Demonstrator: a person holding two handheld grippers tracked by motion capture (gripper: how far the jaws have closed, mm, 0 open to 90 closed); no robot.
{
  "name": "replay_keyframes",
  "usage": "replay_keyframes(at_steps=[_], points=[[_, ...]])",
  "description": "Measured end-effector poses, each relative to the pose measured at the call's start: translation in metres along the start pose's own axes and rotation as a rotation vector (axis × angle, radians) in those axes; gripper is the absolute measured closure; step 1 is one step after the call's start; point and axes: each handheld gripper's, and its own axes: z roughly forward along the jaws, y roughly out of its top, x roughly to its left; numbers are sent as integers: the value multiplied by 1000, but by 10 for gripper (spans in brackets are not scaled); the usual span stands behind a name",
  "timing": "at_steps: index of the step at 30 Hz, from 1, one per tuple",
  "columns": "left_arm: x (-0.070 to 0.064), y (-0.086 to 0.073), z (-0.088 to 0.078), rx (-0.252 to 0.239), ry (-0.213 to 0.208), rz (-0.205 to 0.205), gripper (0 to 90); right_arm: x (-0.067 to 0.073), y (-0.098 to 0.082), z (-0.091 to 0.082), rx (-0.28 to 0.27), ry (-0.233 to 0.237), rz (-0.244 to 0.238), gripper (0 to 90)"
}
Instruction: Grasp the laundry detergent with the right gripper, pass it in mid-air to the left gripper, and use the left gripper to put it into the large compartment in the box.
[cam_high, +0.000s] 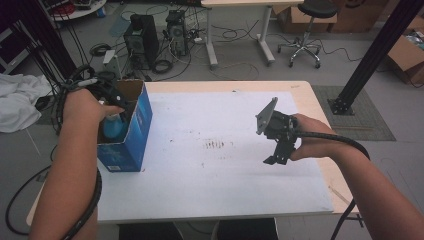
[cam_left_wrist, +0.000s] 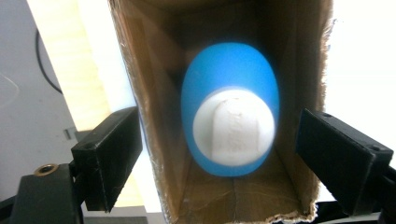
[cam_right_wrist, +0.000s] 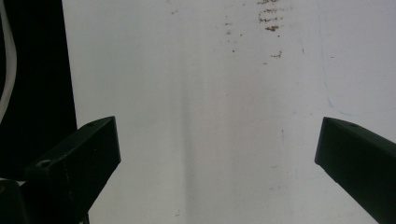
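Blue bottle (cam_left_wrist: 229, 109) sits centre-frame inside the cardboard box (cam_left_wrist: 154, 140); my left gripper (cam_left_wrist: 219, 163) is spread wide, jaws straddling the walls. Narrow before descending. Right gripper (cam_right_wrist: 217, 158) spread, idle.

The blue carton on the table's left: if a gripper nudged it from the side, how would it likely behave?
The blue carton stands tall on a small base, so a high push would probably tip it. Its open cardboard walls look thin and torn at the rim, so likely to flex. The blue bottle inside may add weight low down.

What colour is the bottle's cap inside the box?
White, on a blue bottle; the cap shows best in the left gripper view.
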Motion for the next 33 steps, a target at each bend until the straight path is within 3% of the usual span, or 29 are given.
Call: replay_keyframes(at_steps=[15, 29, 33], points=[[-16, 2, -40, -30, 21, 93, 15, 0, 3, -4, 3, -7, 4, 0], [-17, -3, -54, -56, 22, 112, 1, 0, 3, -5, -2, -9, 2, 0], [-17, -6, -61, -79, 9, 146, 1, 0, 4, -6, -3, -9, 1, 0]])
